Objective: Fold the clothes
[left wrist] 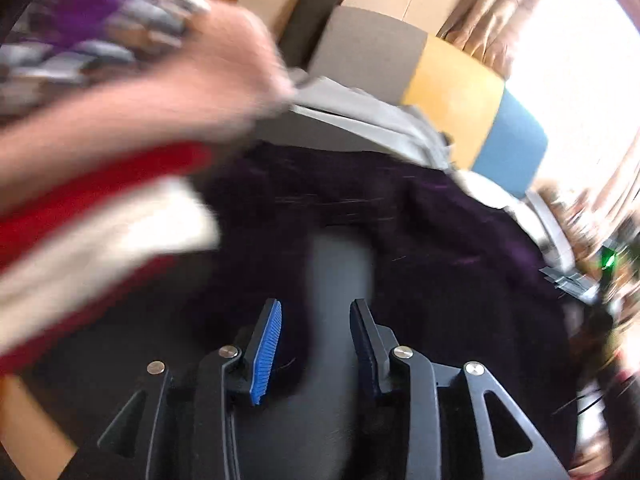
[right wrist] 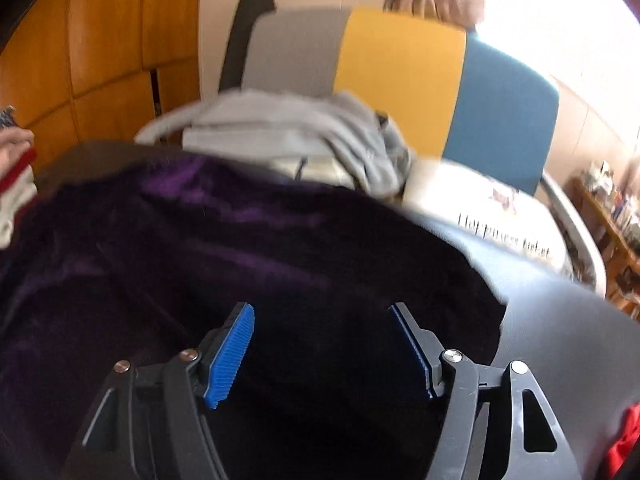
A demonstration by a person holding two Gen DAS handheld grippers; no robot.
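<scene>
A: Quick pass. Where was the task's thing?

B: The dark purple garment (right wrist: 248,248) lay spread over the dark worktop (right wrist: 560,332), right in front of both tongs. Fuzzy, velvety nap, loose ripples across it, no crisp crease that I could see. Heavy motion blur in both views.

A: Tongs?

B: Left tongs (left wrist: 316,340) stood apart, nothing between the blue pads, hanging just over the garment's near edge with a strip of bare worktop showing in the gap. Right tongs (right wrist: 322,344) were spread wider, also gripping nothing, over the near part of the purple cloth.

A: Progress?

B: Hard to pin. The purple piece was lying rumpled and mostly flat, so it read as not folded into a neat stack. Whether one fold was already in it, couldn't tell; its edges were blurred. Behind it a grey garment (right wrist: 304,132) sat bunched, and a white printed one (right wrist: 492,216) lay flat to the right, near a chair back with grey, yellow and blue panels (right wrist: 400,80). Neither looked tidily folded from here.

A: Anything else?

B: In the left wrist view, a bare hand (left wrist: 192,92), patterned sleeve behind it, reached across over red-and-white cloth (left wrist: 104,216) at the left edge. Folded or not, blur hid it. A bit of red fabric (right wrist: 624,436) was at the right edge of the right view

A: Left to do?

B: My judgement: the purple garment needed squaring into a finished fold, and the grey heap too
</scene>
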